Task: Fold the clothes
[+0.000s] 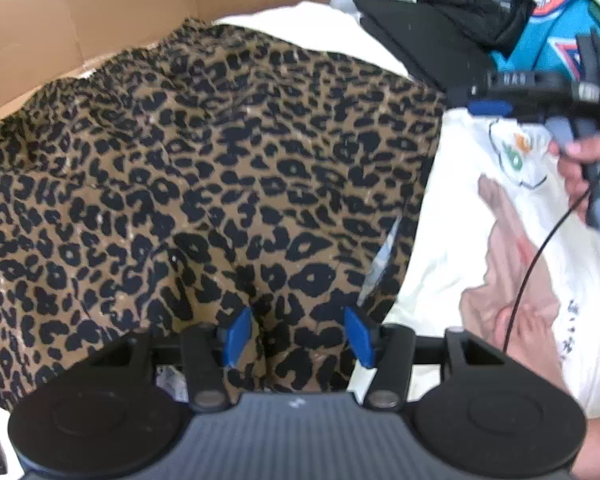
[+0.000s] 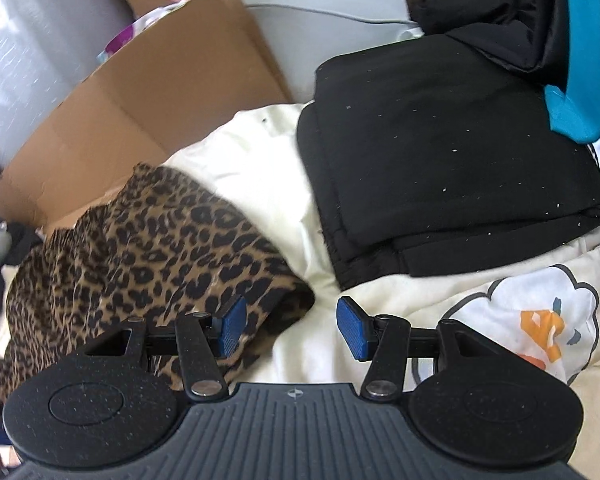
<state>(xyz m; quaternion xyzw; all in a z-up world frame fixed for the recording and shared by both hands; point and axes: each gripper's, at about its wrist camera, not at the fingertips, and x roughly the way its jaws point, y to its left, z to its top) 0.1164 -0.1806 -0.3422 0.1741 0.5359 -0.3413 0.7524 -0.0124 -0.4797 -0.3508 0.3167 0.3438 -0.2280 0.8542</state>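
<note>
A leopard-print garment [image 1: 204, 184] lies spread and rumpled over cream bedding [image 1: 440, 240]. My left gripper [image 1: 298, 336] hovers just over its near edge, open, its blue pads [image 1: 238, 336] apart and pressing on nothing. In the right wrist view the same garment [image 2: 140, 248] lies at the left, one corner folded under. My right gripper [image 2: 293, 328] is open over that corner, left pad above the print, right pad above bare bedding [image 2: 360, 288]. The left wrist view also shows a hand [image 1: 580, 168] holding the right gripper's body [image 1: 540, 88] at the far right.
A folded black garment [image 2: 440, 160] lies on the bedding behind the right gripper, with dark cloth and a teal garment [image 2: 588, 60] beyond it. An open cardboard box [image 2: 140, 92] stands behind the leopard garment. A thin black cable [image 1: 532, 264] hangs at the right.
</note>
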